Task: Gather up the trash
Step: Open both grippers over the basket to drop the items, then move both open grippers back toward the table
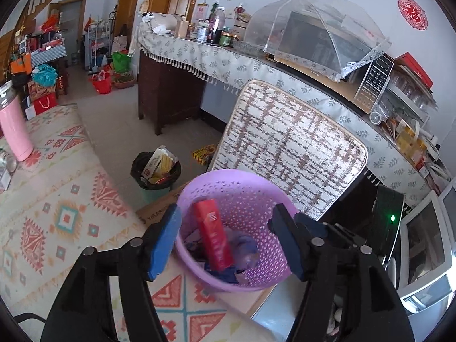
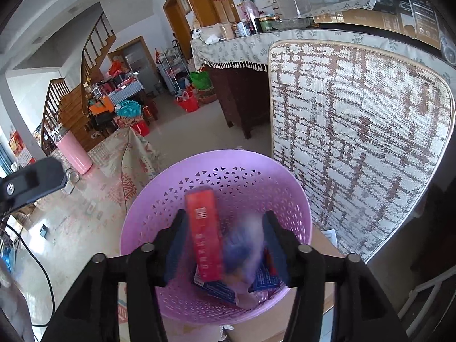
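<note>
- A purple perforated basket (image 1: 242, 199) sits at the near right corner of a table covered in a patterned cloth (image 1: 65, 199), resting partly on a cardboard box (image 1: 159, 205). A woven chair back (image 1: 290, 148) stands just behind it.
- Inside the basket a red carton (image 1: 212, 236) leans upright, with blue and purple wrappers (image 1: 242, 245) crumpled around its base.
- The left gripper (image 1: 228, 242) hovers above the basket with its blue-padded jaws spread apart, one to each side of the basket; nothing is pressed between them.
- The right gripper (image 2: 225, 245) points down into the same basket, jaws released. The red carton (image 2: 205, 236) and a blurred blue wrapper (image 2: 242, 245) show between its pads, but neither seems clamped; the wrapper's blur suggests it is dropping.
- Step in hand, as a judgement: trash is being let go into the basket, so this is the drop-off part of collecting.
- On the far left of the table stands a pink flask (image 1: 14, 128). On the floor beyond the table sits a black-lined bin (image 1: 155, 171) holding cartons, with a yellow packet (image 1: 203, 154) lying on the floor just to its right.
- The next move probably calls for lifting both grippers clear of the basket rim without knocking it off the corner, then looking for any remaining litter.
</note>
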Tool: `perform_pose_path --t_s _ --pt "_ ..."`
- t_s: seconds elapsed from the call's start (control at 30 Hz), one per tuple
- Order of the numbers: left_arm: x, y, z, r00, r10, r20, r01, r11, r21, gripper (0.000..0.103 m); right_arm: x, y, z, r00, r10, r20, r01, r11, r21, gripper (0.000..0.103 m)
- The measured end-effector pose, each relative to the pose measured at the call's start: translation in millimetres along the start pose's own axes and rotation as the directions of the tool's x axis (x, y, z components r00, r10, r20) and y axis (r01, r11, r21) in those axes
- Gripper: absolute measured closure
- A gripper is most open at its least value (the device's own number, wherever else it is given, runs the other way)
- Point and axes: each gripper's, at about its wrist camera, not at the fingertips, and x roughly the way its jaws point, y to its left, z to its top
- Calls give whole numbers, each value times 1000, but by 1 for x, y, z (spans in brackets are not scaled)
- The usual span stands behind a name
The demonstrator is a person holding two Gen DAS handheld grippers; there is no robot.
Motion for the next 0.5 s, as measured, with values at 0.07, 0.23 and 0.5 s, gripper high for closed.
perform_pose_path --t_s 0.07,0.23,0.5 --pt "-9 7 -6 1000 17 14 -17 1000 -4 34 0 1 -1 1000 5 -1 -5 1000 3 36" --pt "-39 37 -26 994 97 48 -96 995 -38 34 -2 13 -5 1000 25 -6 -25 1000 -6 34" --pt "-83 129 -62 947 319 36 -307 934 -182 34 -3 54 -18 997 69 -27 -71 994 -79 32"
